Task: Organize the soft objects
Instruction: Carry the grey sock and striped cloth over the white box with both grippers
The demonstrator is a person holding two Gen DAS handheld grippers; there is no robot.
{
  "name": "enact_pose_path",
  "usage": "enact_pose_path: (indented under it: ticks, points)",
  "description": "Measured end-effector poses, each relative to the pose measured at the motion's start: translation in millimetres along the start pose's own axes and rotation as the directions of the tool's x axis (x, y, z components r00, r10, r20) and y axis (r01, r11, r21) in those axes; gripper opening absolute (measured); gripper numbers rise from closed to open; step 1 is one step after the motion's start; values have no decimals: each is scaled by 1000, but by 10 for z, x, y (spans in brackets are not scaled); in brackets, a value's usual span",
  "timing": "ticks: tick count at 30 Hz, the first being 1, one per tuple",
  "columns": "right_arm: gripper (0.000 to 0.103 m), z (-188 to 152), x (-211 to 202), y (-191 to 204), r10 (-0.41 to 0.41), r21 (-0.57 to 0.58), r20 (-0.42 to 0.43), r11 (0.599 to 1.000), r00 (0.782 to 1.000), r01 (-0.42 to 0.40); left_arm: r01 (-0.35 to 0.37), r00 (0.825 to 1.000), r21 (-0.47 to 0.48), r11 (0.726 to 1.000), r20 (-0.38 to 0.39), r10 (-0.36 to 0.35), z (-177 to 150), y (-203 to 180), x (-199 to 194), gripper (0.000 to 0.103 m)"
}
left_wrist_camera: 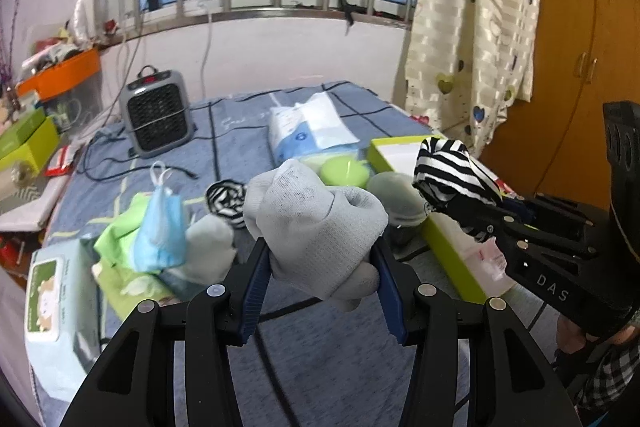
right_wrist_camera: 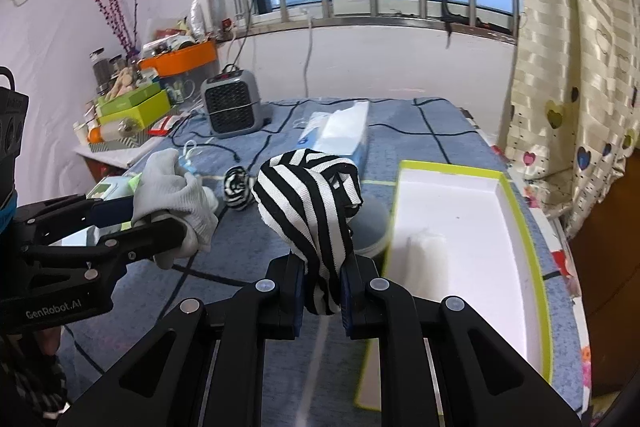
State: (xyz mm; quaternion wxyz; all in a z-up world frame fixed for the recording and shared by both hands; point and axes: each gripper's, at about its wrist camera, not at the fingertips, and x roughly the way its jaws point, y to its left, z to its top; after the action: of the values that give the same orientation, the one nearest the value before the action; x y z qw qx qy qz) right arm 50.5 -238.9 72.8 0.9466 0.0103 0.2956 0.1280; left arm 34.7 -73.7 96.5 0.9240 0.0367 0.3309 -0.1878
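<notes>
So the whole thing sits on a bed with a blue checked sheet (left_wrist_camera: 248, 123). Biggest item on it is the lime-edged white tray (right_wrist_camera: 460, 227) over on the right side, with a small pale wad lying inside it. Behind that there's a grey space heater (right_wrist_camera: 234, 103) near the wall and a soft tissue pack (right_wrist_camera: 340, 131) in the middle.

Left gripper (left_wrist_camera: 322, 263) is clamped on a bunched grey sock (left_wrist_camera: 316, 219), which bulges up and forward out of the blue pads, lifted off the sheet. Right gripper (right_wrist_camera: 322, 291) is squeezed nearly shut on a black-and-white striped sock (right_wrist_camera: 310, 203), the fabric standing up above the jaws, just left of the tray's near corner.

Smaller stuff: a second rolled striped sock (right_wrist_camera: 237, 189) lies on the sheet between the two grippers, and a blue face mask (left_wrist_camera: 160, 223) rests on green cloth at left.
</notes>
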Motion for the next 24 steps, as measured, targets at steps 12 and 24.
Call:
enact_pose_path:
  ticks: [12,24]
  points:
    - [15,-29,-162,-458,-107,75,12,992,994,106,78,997,55,995,24,-80,252,-341,189,48]
    - [15,-98,-264,-883,-190,141,1,972,982,187,128,991,81,988,32,-131,452,-608,379,48]
